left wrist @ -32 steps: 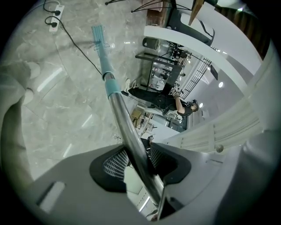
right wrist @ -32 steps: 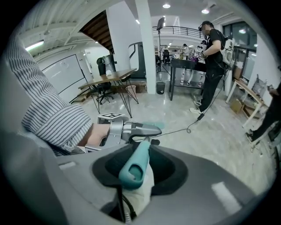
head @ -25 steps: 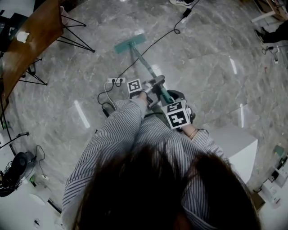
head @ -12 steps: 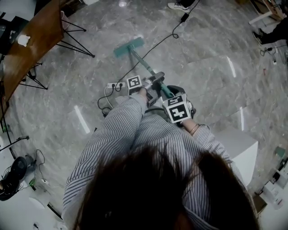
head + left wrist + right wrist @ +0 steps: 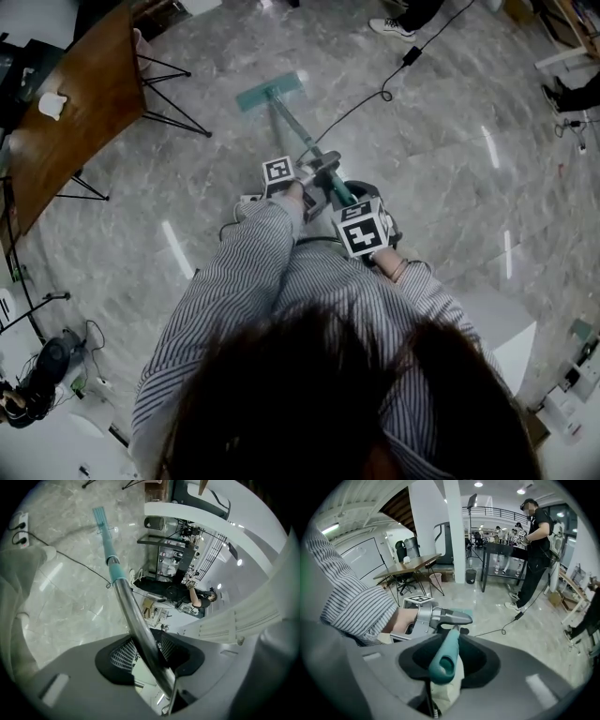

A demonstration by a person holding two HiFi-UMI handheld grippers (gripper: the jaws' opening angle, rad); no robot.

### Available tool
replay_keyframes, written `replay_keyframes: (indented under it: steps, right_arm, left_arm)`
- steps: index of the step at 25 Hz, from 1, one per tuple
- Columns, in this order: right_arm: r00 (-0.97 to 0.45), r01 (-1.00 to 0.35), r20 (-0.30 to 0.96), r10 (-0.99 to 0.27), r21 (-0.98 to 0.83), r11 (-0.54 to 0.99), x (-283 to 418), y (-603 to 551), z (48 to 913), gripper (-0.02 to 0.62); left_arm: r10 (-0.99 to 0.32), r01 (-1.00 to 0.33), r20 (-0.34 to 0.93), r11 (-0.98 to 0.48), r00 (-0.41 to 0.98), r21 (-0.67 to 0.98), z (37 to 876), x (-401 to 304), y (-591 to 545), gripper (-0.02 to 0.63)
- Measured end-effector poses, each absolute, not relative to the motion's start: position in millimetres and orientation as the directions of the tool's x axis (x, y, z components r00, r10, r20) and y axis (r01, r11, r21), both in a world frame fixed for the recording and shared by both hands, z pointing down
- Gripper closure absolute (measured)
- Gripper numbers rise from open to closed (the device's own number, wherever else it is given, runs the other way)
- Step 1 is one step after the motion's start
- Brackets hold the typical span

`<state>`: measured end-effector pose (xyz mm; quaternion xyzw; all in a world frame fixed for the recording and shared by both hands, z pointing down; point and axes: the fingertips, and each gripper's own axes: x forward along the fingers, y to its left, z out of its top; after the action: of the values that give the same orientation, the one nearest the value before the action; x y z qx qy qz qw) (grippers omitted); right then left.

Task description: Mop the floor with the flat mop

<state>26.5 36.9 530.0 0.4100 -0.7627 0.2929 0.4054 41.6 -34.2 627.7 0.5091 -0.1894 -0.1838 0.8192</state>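
The flat mop has a teal head (image 5: 270,93) lying flat on the grey marble floor ahead of me. Its pole (image 5: 300,136) slants back to my hands. In the left gripper view the silver pole (image 5: 125,595) runs up to the head (image 5: 99,513). My left gripper (image 5: 319,178) (image 5: 152,656) is shut on the silver pole, lower down the shaft. My right gripper (image 5: 349,202) (image 5: 443,660) is shut on the teal grip (image 5: 446,653) at the pole's top end, just behind the left gripper (image 5: 436,617).
A brown wooden table (image 5: 70,108) on black legs stands at the left. A black cable (image 5: 361,105) crosses the floor to the right of the mop. A person (image 5: 534,545) stands ahead at the right. A white box (image 5: 506,323) sits by my right side.
The floor has slid toward me under the mop: table, cable and wall socket strip shifted down the view, and a person's shoes came in at the top. Both grippers hold as before.
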Motion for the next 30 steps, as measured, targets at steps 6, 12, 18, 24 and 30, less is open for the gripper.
replay_keyframes:
  steps: [6,12,18,24,30]
  right_arm:
    - [-0.309,-0.890,0.858,-0.411,-0.108,0.443,-16.7,-80.2,534.1,0.483]
    - [-0.284,-0.887,0.862,-0.419,-0.069,0.457,-59.9,-175.4,540.4,0.485]
    - [-0.272,-0.871,0.867,-0.417,-0.038,0.489,-96.7,-251.4,548.2,0.483]
    - [-0.273,-0.868,0.863,-0.425,-0.030,0.496,-118.4,-310.0,547.9,0.483]
    - [-0.284,-0.872,0.856,-0.432,-0.043,0.488,-125.5,-330.8,549.7,0.483]
  left_arm:
    - [-0.396,0.006,0.169,0.404,0.903,0.915,636.9,-0.4,-147.5,0.447]
    - [-0.322,-0.053,0.179,0.364,0.929,0.930,644.4,-39.4,-242.6,0.434]
    - [-0.308,-0.068,0.185,0.354,0.933,0.933,649.0,-72.1,-319.5,0.431]
    - [-0.401,-0.027,0.169,0.336,0.901,0.941,651.4,-96.4,-381.9,0.426]
    - [-0.446,-0.007,0.159,0.324,0.881,0.946,649.6,-104.5,-404.6,0.425]
